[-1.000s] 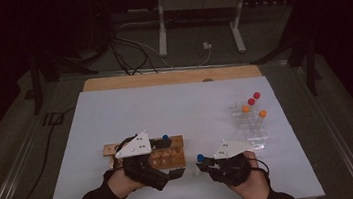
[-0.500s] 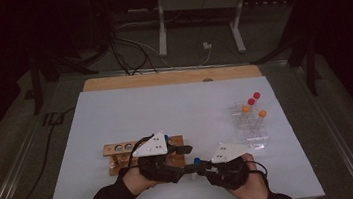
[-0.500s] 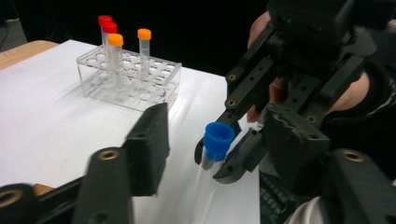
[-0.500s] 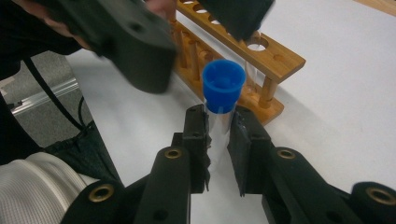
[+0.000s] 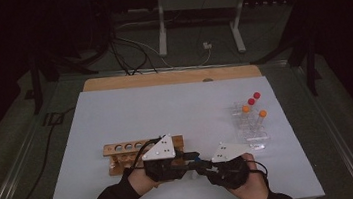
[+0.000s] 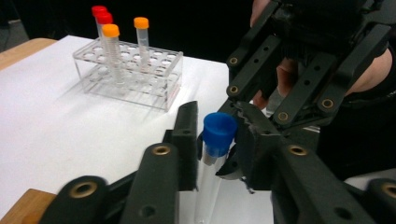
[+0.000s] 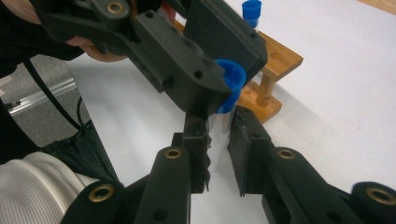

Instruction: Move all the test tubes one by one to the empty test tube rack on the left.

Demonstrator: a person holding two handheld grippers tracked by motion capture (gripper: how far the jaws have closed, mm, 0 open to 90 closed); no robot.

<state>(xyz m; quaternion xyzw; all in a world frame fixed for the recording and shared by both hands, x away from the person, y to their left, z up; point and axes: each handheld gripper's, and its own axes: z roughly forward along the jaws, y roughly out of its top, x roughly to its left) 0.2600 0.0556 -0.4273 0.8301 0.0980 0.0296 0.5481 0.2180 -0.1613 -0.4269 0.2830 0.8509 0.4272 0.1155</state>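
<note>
Your right gripper [image 7: 219, 140] is clamping the clear tube [image 6: 208, 186] steady while your left gripper [image 6: 217, 144], just closing, is gripping its blue cap [image 6: 219, 133] for unscrewing.

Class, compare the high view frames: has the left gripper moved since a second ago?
Yes. The left gripper has slid right along the wooden rack to the right gripper, its jaws just closing on the blue-capped tube.

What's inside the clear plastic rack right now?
The clear plastic rack holds four capped tubes standing upright: two red-capped tubes at the back and two orange-capped tubes nearer. Its other holes look empty. Whether the tubes hold liquid cannot be told.
</note>
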